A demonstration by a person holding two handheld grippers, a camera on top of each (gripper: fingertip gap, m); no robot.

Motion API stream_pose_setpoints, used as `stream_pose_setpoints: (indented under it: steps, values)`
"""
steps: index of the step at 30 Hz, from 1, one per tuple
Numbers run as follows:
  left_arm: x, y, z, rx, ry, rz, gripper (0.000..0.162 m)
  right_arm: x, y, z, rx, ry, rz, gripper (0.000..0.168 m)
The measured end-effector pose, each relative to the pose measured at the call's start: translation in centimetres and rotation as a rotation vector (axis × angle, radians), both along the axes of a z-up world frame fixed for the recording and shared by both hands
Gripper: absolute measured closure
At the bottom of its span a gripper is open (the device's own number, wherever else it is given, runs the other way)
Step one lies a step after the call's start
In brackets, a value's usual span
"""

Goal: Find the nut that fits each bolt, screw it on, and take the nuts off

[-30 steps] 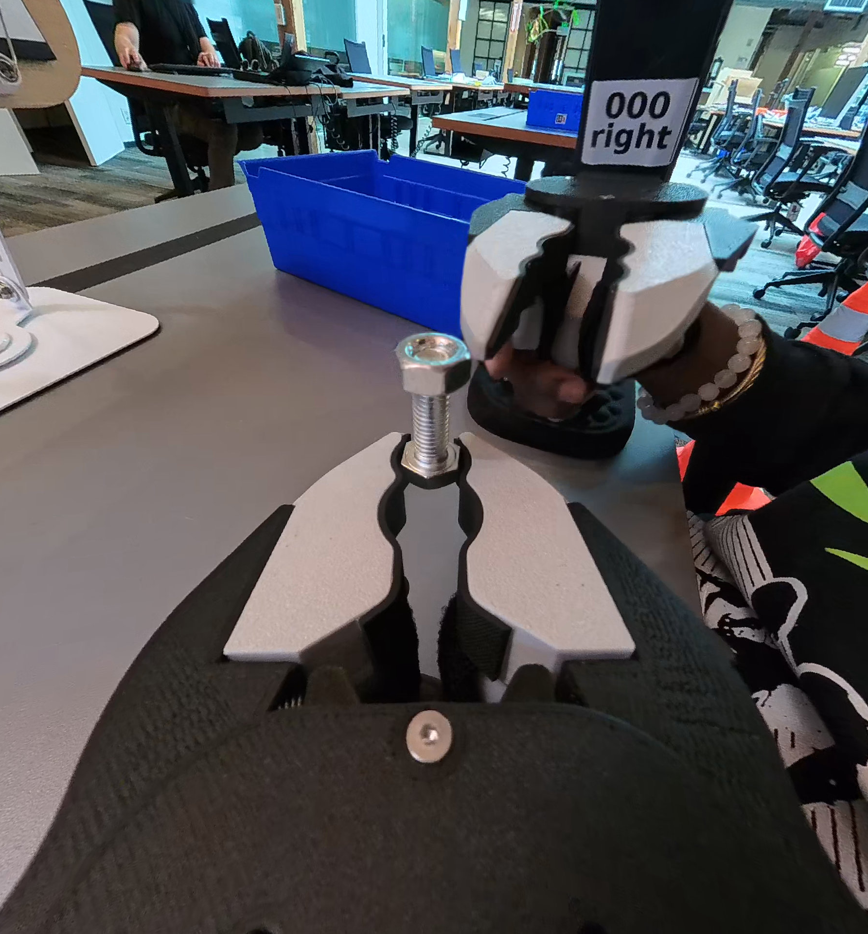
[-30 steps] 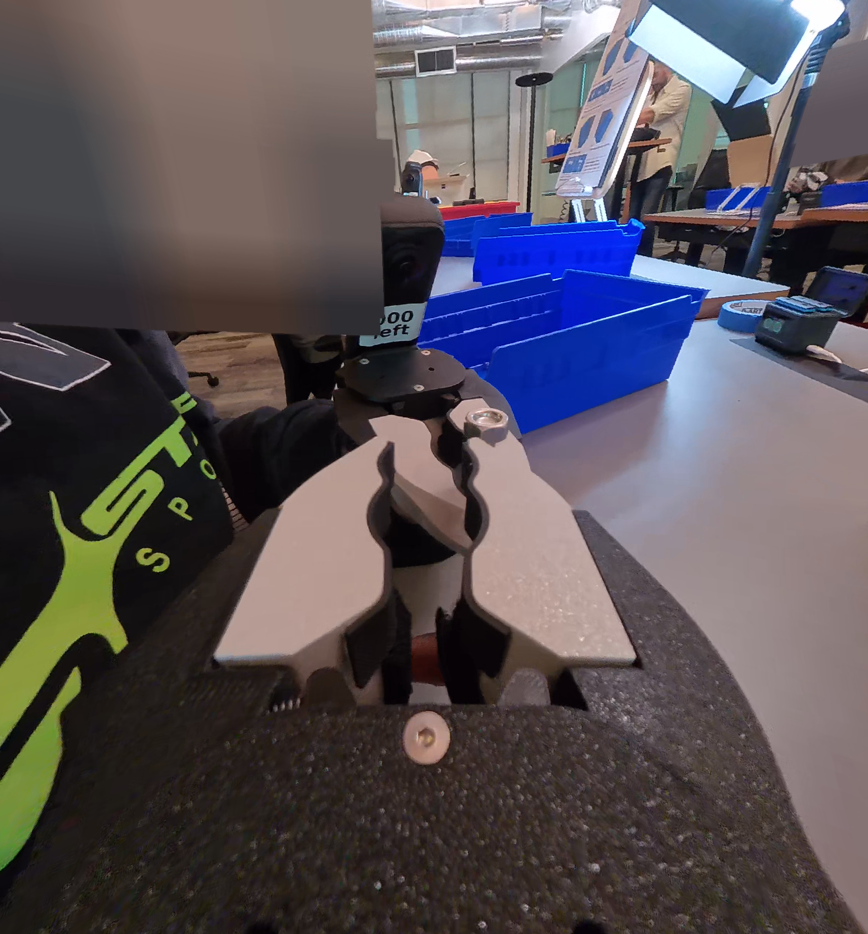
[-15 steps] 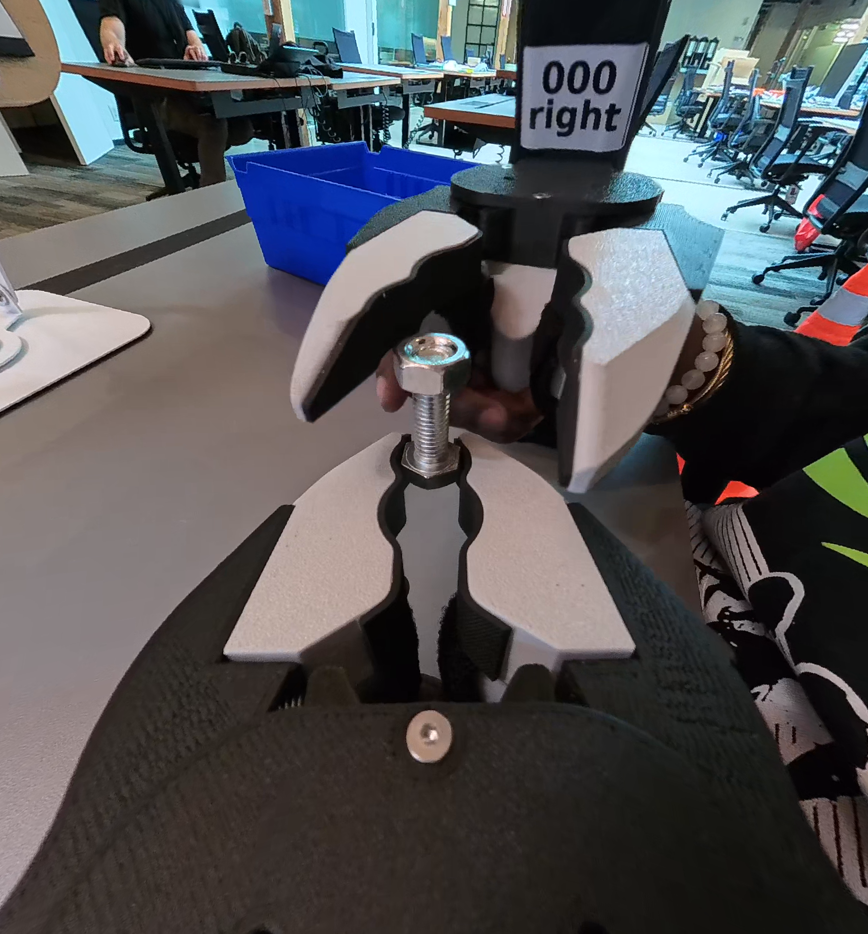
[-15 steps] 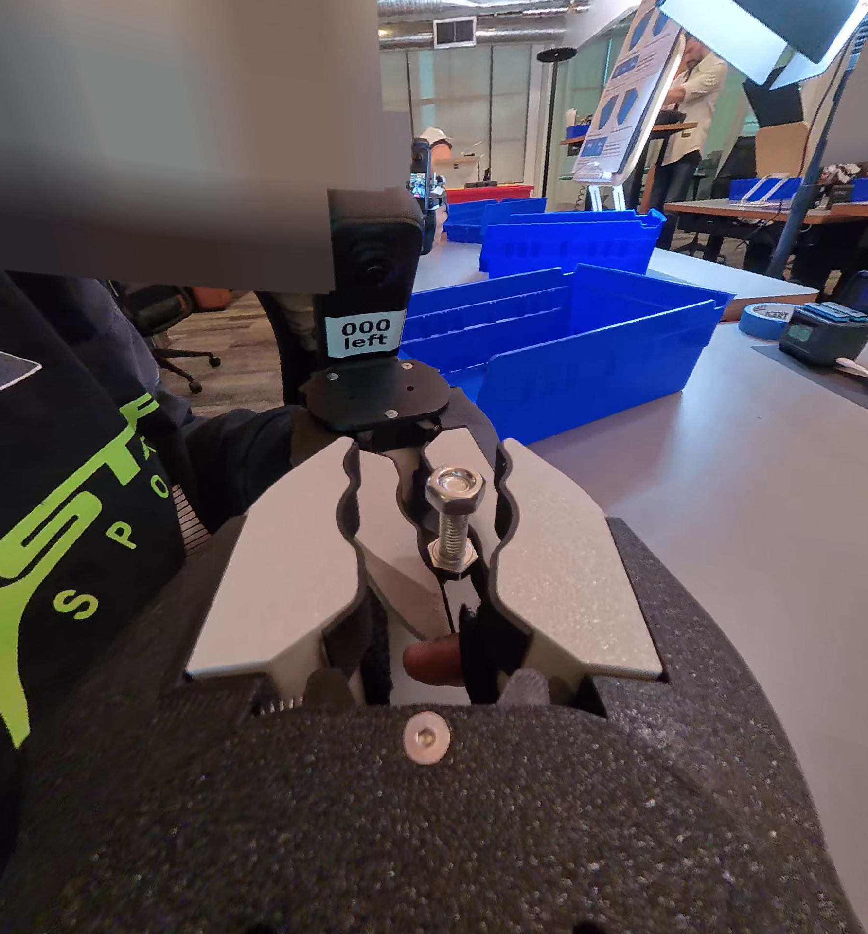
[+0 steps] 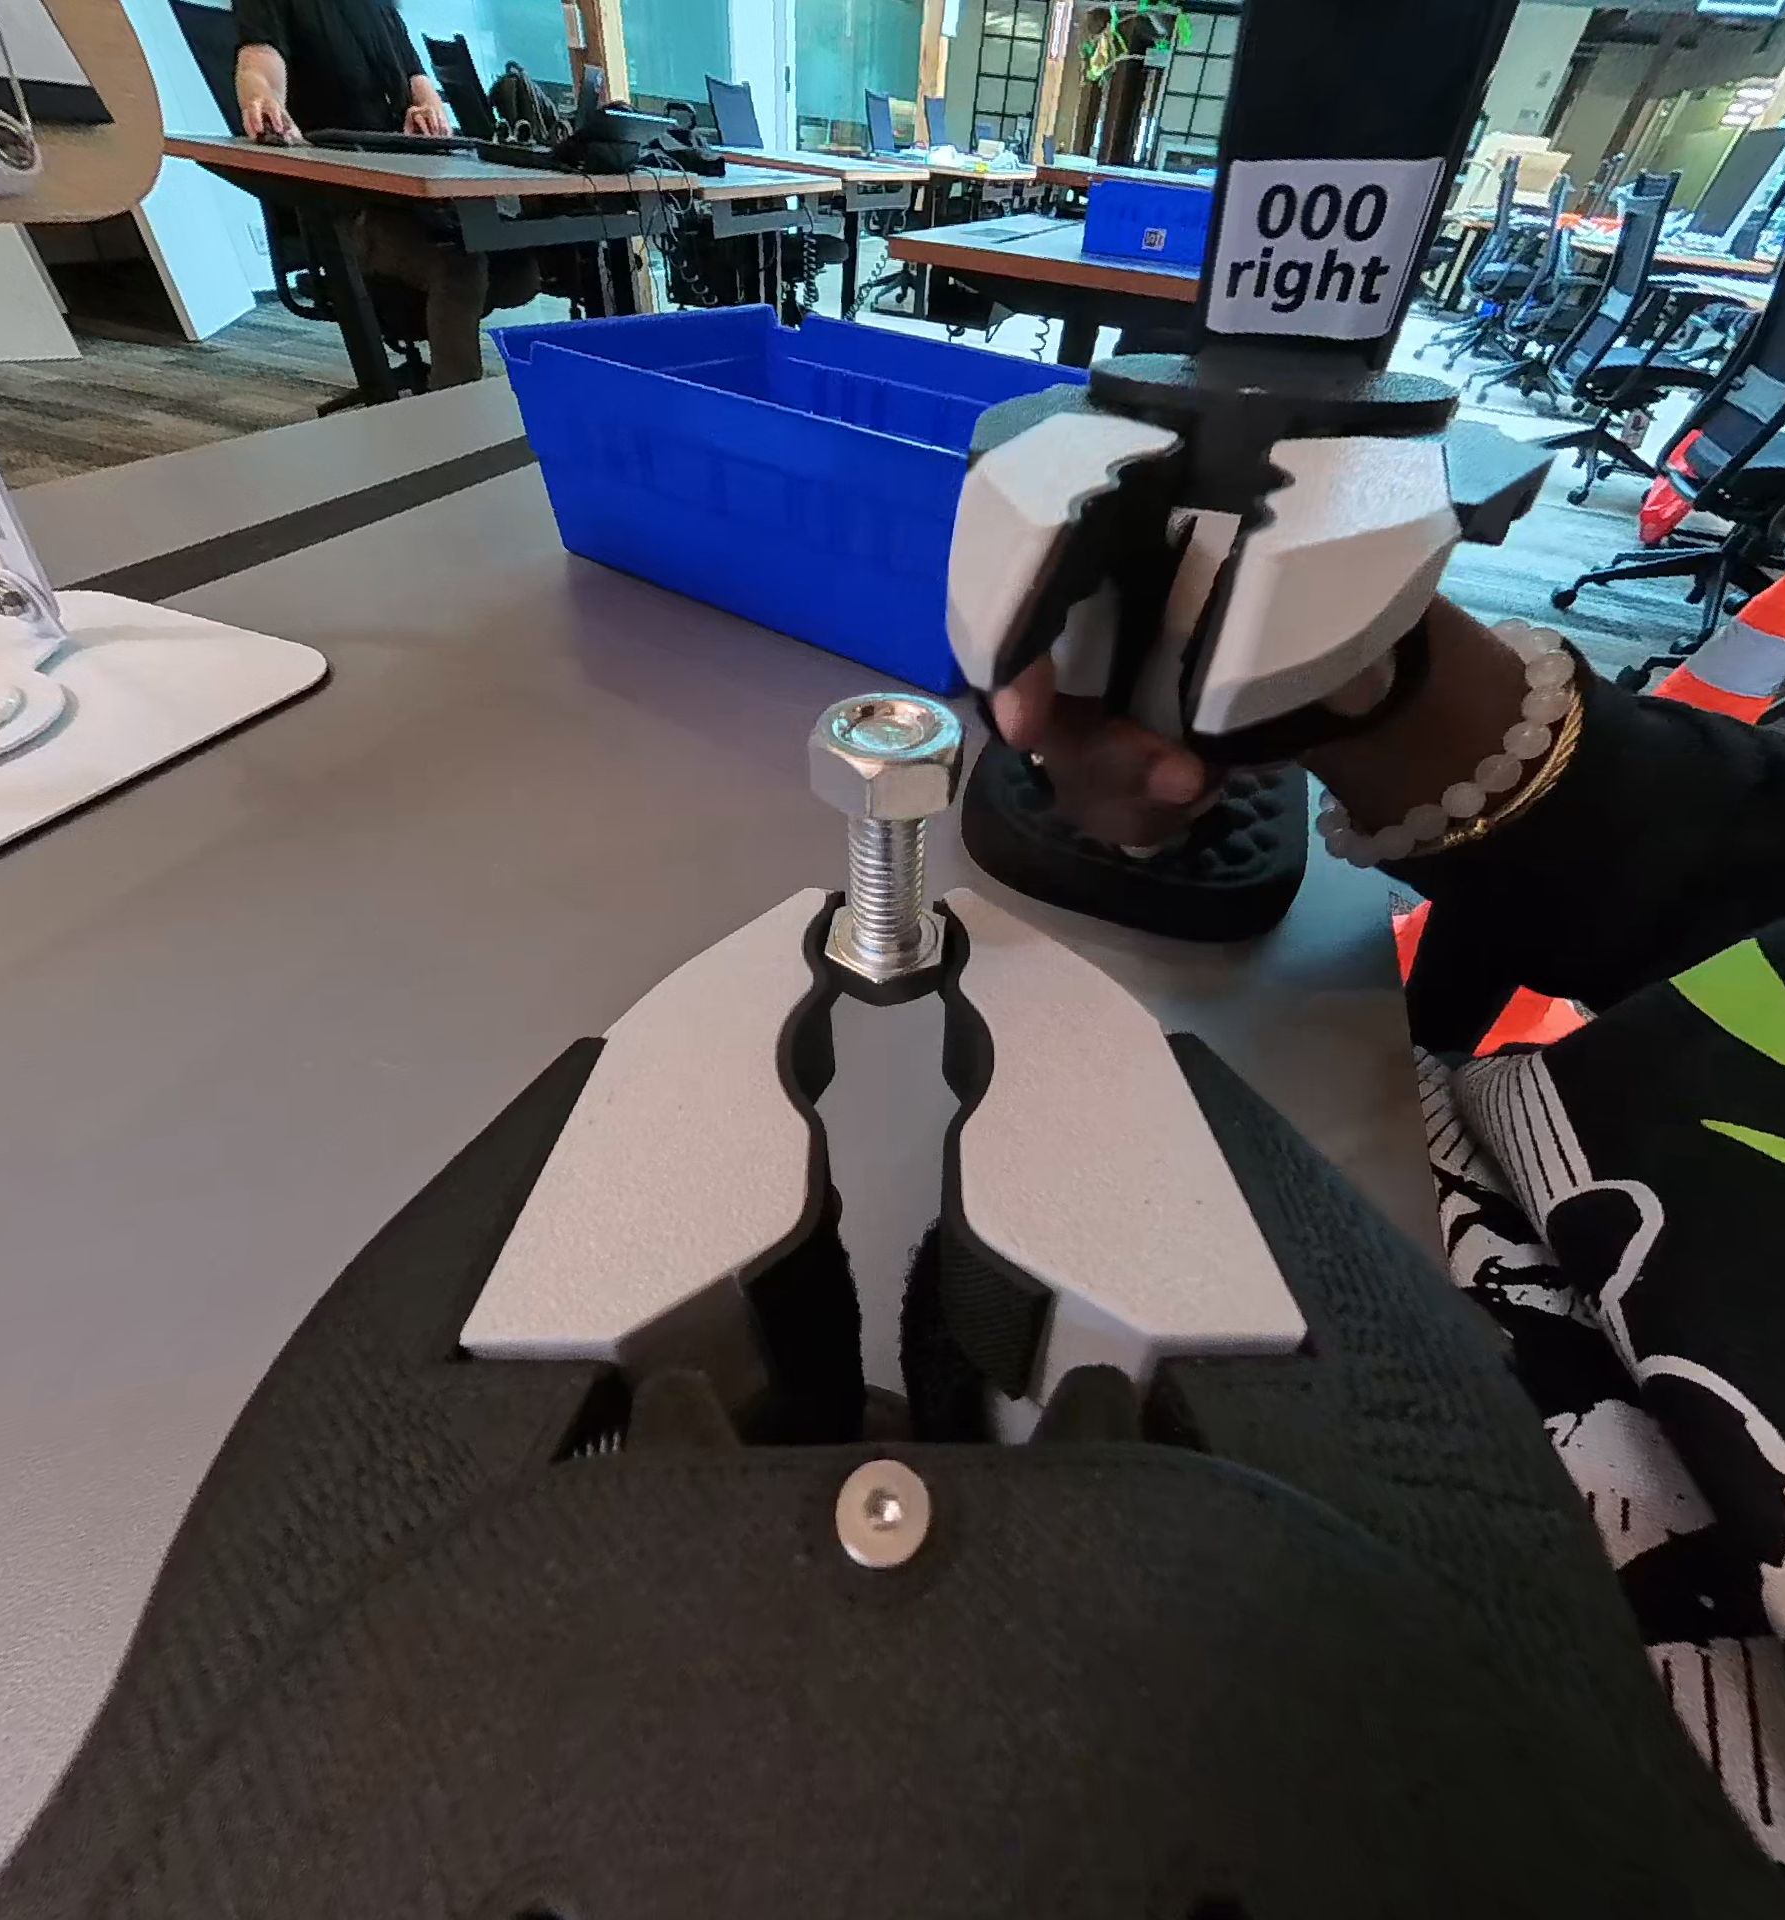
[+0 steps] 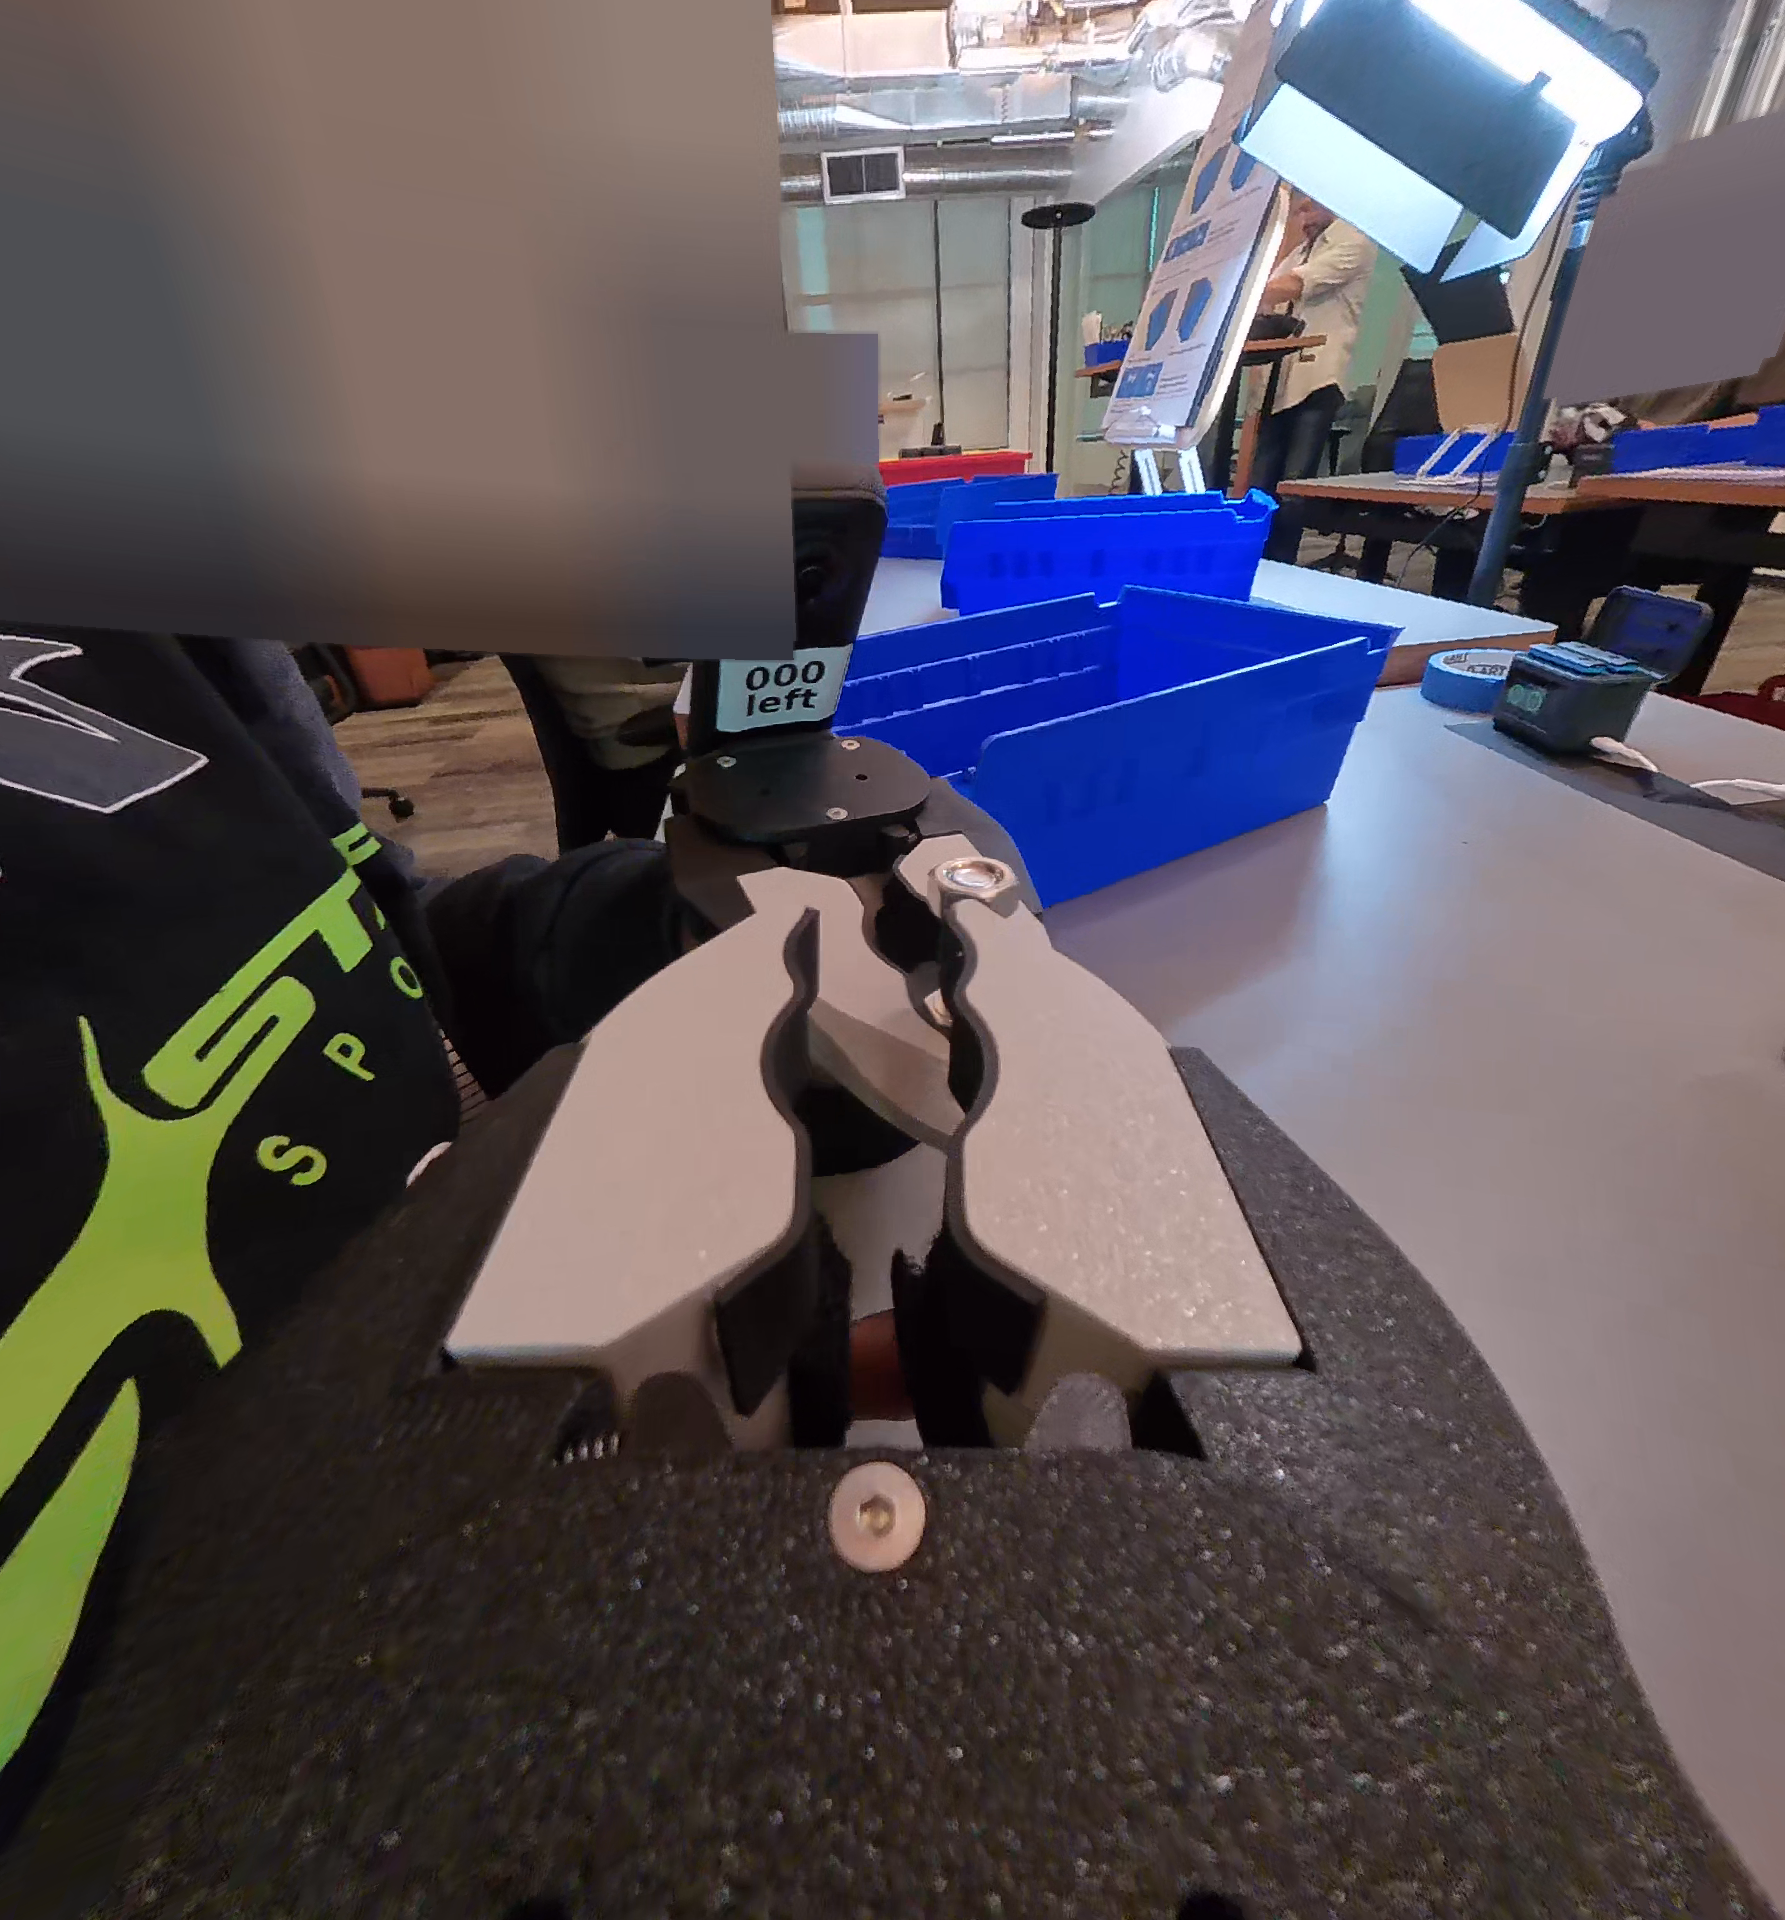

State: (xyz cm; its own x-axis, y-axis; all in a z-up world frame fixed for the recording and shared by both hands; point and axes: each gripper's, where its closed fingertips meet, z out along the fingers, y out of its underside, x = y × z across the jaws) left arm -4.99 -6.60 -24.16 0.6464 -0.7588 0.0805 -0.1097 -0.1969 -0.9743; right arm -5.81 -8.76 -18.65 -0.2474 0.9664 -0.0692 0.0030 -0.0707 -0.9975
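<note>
Over the grey desk, in front of a blue bin, the left gripper has its fingers clamped on an upright bolt with a nut at its top, while the right gripper hangs just beside it, fingers nearly together, holding nothing.

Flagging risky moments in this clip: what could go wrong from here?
1. The left gripper pinches only the nut at its fingertips, with the bolt standing tall above; a sideways bump could tip it out.
2. The right gripper sits shut beside the bolt head, so it might knock it when returning.
</note>
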Motion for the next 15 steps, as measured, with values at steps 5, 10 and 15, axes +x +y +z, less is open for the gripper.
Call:
stream_pose_setpoints:
  steps: [5, 10, 15]
  values:
    - [0.1, -0.1, 0.0, 0.003, 0.005, -0.009, 0.145, -1.1, 0.8, 0.0, -0.016, -0.001, -0.022, 0.128]
    - [0.2, -0.2, -0.1, 0.004, 0.014, -0.021, 0.146, -3.4, -0.1, -0.7, 0.010, -0.043, 0.036, 0.116]
    - [0.2, -0.2, -0.2, 0.002, 0.017, -0.021, 0.146, -4.3, -1.0, -1.0, 0.040, -0.070, 0.076, 0.117]
